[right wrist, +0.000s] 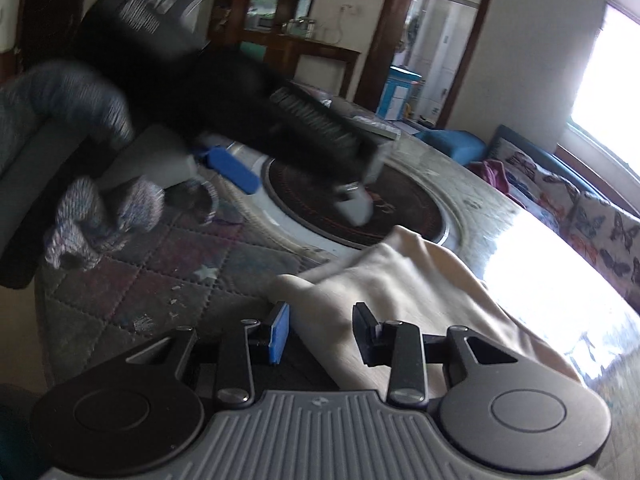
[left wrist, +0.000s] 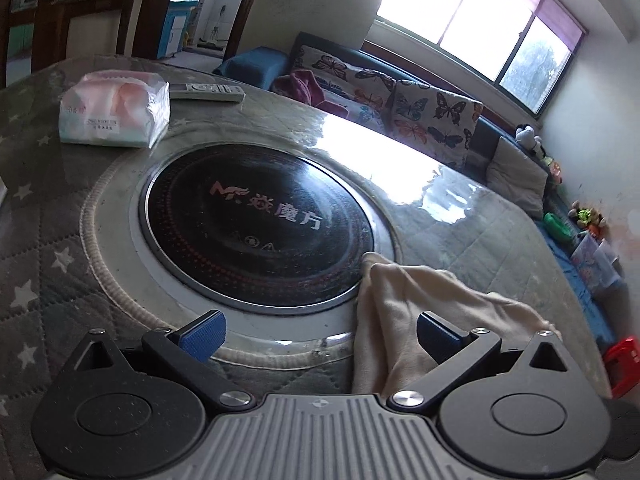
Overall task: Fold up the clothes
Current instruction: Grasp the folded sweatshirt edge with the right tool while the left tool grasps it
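A cream cloth (left wrist: pixel 404 304) lies crumpled on the round table, its tip lapping the black burner disc (left wrist: pixel 256 224). My left gripper (left wrist: pixel 320 334) is open wide and empty, with the cloth beside and under its right finger. In the right wrist view the cloth (right wrist: pixel 400 280) spreads ahead of my right gripper (right wrist: pixel 320 330), which is open just above the cloth's near edge. The left gripper (right wrist: pixel 288 168) appears there blurred, held by a gloved hand (right wrist: pixel 100 216) over the burner.
A tissue pack (left wrist: pixel 114 108) and a remote control (left wrist: pixel 208 92) lie at the table's far side. A sofa with butterfly cushions (left wrist: pixel 400 104) runs along the window wall. The quilted star table cover (left wrist: pixel 36 248) surrounds the burner (right wrist: pixel 360 208).
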Action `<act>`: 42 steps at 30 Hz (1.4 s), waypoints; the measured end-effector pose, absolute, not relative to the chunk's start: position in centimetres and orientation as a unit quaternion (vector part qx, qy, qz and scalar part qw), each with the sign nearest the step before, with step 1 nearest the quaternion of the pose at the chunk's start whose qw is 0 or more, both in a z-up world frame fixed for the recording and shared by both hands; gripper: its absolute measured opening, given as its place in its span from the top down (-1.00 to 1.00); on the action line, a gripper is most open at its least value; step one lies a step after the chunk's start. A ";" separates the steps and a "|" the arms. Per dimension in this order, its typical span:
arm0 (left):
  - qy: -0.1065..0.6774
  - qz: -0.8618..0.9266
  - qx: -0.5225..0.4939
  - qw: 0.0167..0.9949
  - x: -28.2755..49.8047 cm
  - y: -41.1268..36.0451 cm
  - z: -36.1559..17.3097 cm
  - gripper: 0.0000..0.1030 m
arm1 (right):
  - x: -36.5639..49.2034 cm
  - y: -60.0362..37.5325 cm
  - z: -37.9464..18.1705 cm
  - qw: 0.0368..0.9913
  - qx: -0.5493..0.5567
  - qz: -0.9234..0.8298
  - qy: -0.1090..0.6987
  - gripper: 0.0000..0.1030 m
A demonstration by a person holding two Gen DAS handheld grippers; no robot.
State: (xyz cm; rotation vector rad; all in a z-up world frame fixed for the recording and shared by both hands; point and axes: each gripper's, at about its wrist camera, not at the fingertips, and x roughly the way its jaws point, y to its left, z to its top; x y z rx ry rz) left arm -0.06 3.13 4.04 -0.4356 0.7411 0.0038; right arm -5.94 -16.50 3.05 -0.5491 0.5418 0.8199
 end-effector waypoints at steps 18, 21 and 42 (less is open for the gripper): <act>0.385 -0.051 -0.313 0.867 2.2 3.7 2.8 -1.00 | -4.7 -17.4 4.1 0.857 -0.208 0.389 0.267 0.80; 0.389 -0.062 -0.338 0.854 2.6 3.9 2.4 -1.00 | -4.4 -18.5 5.5 0.864 -0.172 0.392 0.264 0.83; 0.411 -0.134 -0.453 0.779 4.1 4.2 -1.3 0.53 | -5.0 -23.3 7.1 0.862 -0.092 0.413 0.278 0.80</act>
